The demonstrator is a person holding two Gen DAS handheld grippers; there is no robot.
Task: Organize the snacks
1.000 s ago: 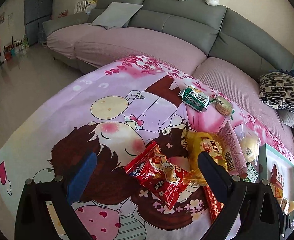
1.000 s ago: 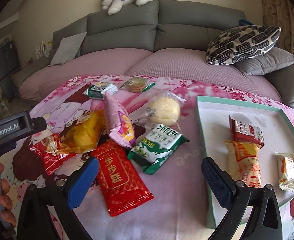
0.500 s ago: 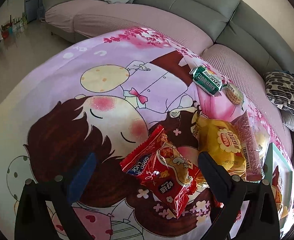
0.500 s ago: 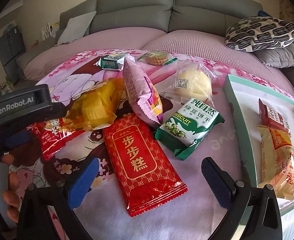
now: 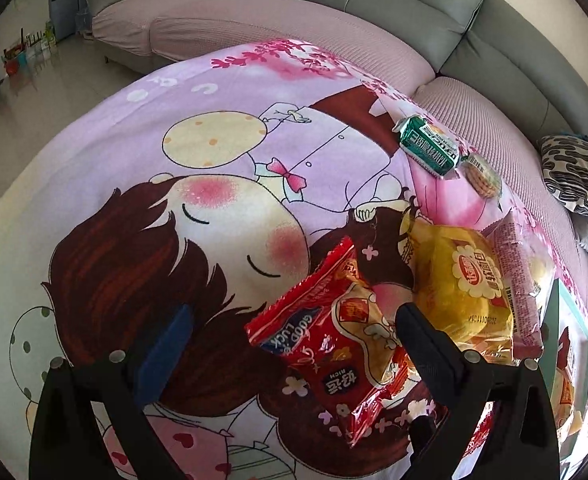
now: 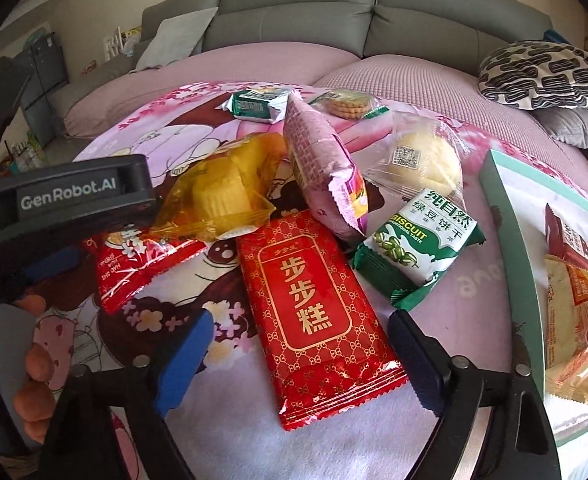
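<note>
Over red cake pack, right hand-held gripper angled down, jaws closing

Left wrist view looks steeply down, close over its jaws. Right wrist view likewise. Both share the yellow packet ahead of the jaws.

A pink cartoon-print cloth covers the table. Spread across it: a long red snack pack, a green biscuit pack, a clear-wrapped bun and a red crinkly packet. A teal-rimmed tray sits at the right edge.
</note>
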